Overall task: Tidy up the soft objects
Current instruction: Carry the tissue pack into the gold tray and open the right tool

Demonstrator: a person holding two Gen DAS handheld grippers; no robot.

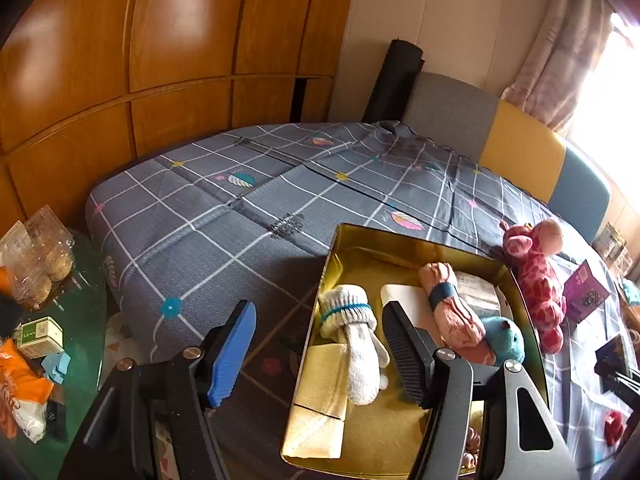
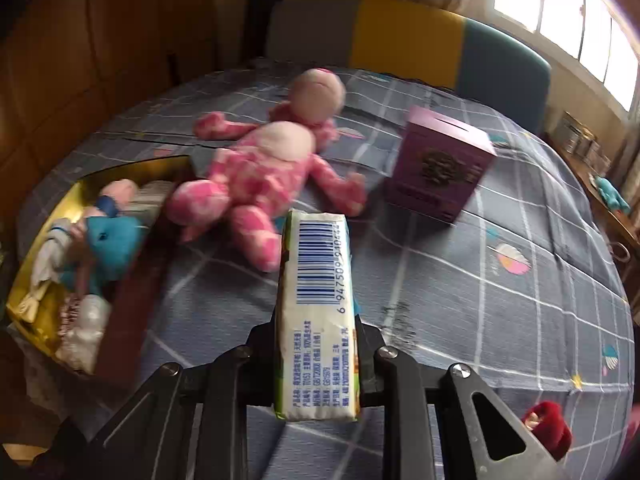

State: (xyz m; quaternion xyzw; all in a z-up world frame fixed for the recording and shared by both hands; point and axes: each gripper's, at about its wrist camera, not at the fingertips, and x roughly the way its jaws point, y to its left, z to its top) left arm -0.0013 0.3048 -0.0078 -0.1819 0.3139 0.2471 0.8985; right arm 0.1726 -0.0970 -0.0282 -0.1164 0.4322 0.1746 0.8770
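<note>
Right gripper [image 2: 316, 320]: I hold it clamped on the tissue pack [image 2: 316, 300], one jaw on each broad face, the barcode edge turned up toward my camera.
Left gripper [image 1: 320, 344]: jaws stand apart with nothing between them, hovering over the near-left corner of the gold tin [image 1: 336, 240].
Tissue pack, location: between my right jaws, lifted clear of the bedspread [image 2: 460, 280], its far end sticking out ahead of the tips.
Tissue pack, handling: I judge it light and squashy, with a slick film wrap (likely to slide if I ease the grip); hold across the middle of the broad faces.
Gold tin, location: ahead and left of my right gripper; already holds rolled socks [image 1: 352, 320] and a blue plush [image 1: 504, 340].
Pink plush [image 2: 260, 176]: lies on the bedspread just beyond the pack, beside the tin.
Purple box [image 2: 440, 164]: ahead and right, well apart from the tin.
</note>
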